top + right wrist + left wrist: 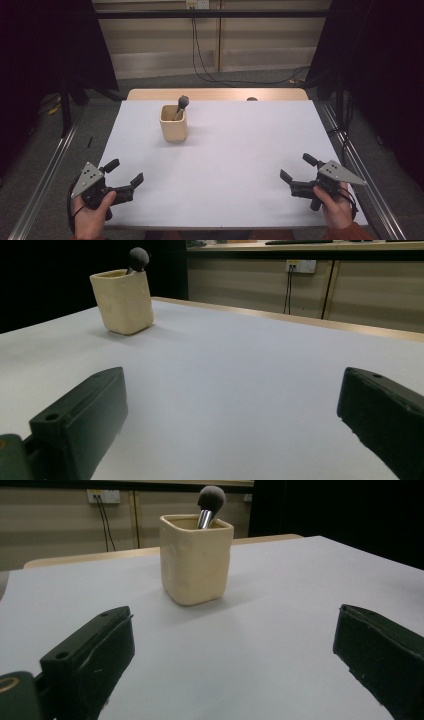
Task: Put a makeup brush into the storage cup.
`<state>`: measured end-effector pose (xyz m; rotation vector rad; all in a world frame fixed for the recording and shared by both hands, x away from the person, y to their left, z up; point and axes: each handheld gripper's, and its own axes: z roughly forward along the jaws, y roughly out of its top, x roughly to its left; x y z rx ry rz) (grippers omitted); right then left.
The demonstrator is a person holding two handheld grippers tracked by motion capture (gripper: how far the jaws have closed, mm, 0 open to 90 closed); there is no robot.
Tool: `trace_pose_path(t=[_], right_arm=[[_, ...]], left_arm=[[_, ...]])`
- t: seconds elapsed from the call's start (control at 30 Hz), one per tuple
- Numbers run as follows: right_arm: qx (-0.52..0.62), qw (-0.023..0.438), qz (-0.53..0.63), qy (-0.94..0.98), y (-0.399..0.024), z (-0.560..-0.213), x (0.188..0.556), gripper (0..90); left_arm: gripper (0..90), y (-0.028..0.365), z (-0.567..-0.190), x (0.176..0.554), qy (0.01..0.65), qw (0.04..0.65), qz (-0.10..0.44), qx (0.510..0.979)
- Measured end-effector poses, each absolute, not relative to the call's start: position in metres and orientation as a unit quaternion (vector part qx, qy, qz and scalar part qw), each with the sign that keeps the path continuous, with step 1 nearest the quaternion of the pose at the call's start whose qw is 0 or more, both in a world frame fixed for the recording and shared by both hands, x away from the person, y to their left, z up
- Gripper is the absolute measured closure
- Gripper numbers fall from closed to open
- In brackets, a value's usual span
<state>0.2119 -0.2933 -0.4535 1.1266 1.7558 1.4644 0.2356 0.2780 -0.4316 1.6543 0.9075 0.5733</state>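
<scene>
A cream square cup [174, 126] stands upright on the white table [225, 160], left of centre toward the far side. A makeup brush [181, 105] with a dark fluffy head leans inside it. My left gripper [125, 171] rests at the near left corner, held by a hand, jaws wide apart and empty. In the left gripper view the cup [196, 559] and brush [210, 502] stand ahead between the jaws. My right gripper [297, 167] sits at the near right edge, open and empty. The right gripper view has the cup [123, 301] far off at upper left.
A wooden strip [217, 94] runs along the table's far edge. Cables [205, 65] hang down the back wall to the floor. Metal rails [45, 175] flank both sides of the table. Dark curtains stand left and right.
</scene>
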Motion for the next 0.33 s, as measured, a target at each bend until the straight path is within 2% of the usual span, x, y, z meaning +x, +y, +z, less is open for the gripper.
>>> trace_pose_path(t=[0.33], right_arm=[[0.42, 0.288, 0.549, 0.663, -0.2929, -0.4554, 0.2146, 0.0]], left_arm=[[3.4, 0.2774, -0.4349, 0.2389, 0.391, 0.538, 0.243, 0.706]])
